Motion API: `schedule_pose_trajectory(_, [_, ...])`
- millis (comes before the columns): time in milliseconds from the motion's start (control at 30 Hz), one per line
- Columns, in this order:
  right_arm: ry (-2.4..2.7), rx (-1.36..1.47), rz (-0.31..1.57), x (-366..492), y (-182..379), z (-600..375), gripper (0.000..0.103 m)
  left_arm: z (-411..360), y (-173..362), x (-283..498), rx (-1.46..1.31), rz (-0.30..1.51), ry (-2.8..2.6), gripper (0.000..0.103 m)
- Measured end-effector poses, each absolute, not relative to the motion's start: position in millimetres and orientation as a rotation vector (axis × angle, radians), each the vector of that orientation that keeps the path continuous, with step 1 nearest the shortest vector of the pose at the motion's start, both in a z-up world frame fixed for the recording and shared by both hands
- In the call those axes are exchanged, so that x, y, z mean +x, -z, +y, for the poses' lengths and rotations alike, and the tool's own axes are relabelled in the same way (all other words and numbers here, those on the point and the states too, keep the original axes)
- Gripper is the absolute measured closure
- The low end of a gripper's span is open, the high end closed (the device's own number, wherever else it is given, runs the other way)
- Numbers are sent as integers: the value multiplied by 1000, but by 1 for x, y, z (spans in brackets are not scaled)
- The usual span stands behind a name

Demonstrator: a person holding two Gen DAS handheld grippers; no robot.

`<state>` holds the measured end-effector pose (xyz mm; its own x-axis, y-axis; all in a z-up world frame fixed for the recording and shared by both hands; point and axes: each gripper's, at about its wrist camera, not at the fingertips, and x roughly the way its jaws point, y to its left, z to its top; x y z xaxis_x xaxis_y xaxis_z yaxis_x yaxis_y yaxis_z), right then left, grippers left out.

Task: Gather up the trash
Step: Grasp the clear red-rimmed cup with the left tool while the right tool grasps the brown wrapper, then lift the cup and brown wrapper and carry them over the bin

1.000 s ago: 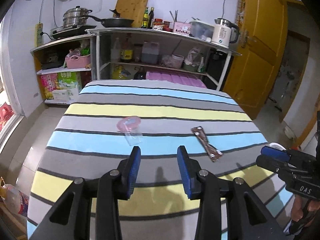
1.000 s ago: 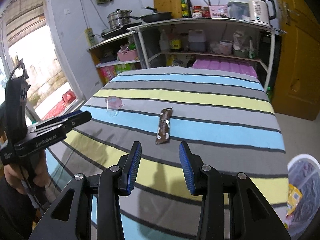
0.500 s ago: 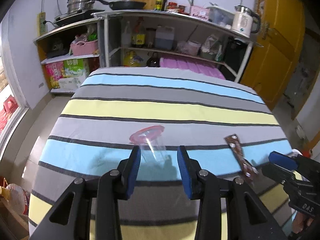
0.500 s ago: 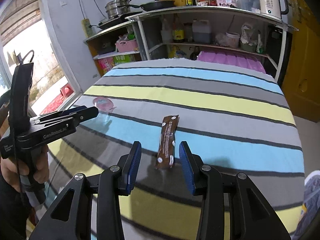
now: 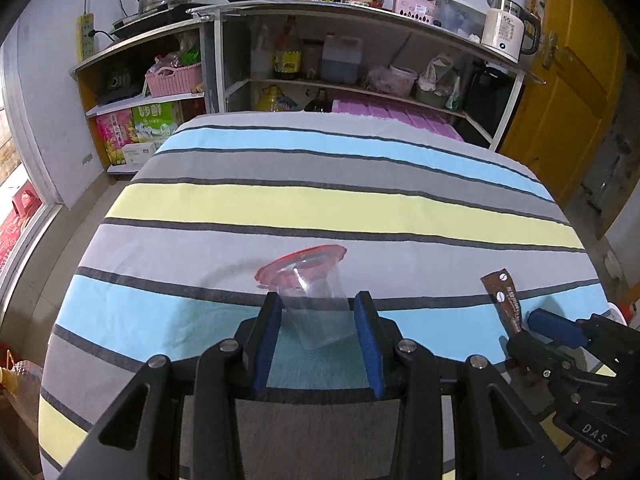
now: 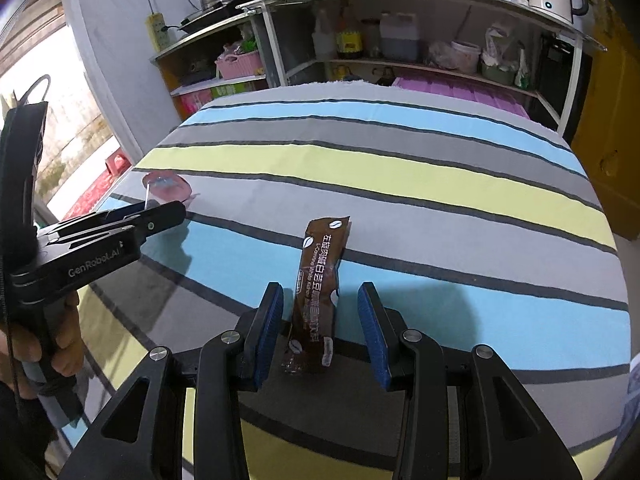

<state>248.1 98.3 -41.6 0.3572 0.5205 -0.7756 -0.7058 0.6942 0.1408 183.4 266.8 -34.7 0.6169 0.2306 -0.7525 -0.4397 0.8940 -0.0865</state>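
Both grippers have advanced across the striped tablecloth (image 5: 320, 208) since half a second ago, each now straddling its item. Left gripper (image 5: 319, 312): jaws open, with the clear plastic cup (image 5: 316, 300) lying on its side between the blue pads (image 5: 269, 332); the pads stand beside the cup walls, and contact cannot be confirmed. The cup's red-rimmed mouth points away from the camera, over the grey stripe. Right gripper (image 6: 320, 304): jaws open, the brown snack wrapper (image 6: 318, 292) lying lengthwise between them on the blue stripe, clear of both pads, nearer the left one. In the left wrist view the wrapper sits well to the right of the cup. Shelving with kitchenware (image 5: 352, 60) stands beyond the table.
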Motion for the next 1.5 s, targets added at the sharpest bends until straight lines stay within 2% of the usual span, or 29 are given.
schedule_pose_trajectory(233, [-788,-259,896,245,42,103,79,268,38,189,-283,838,-416,65])
schedule_pose_trajectory(300, [-787,-258,895,246,42,103,80,267,37,189,-276,840,-428,73])
schedule_pose_trajectory(333, [-786,-256,895,245,41,102,80,266,37,189,-274,838,-428,74])
schedule_pose_trajectory(800, [-777,-207,881,223,30,72,80,221,19,162,-243,788,-337,74])
schedule_pose_trajectory(1500, [-689,-102,765,155,-20,-52,80,102,-18,93,-210,667,-134,74])
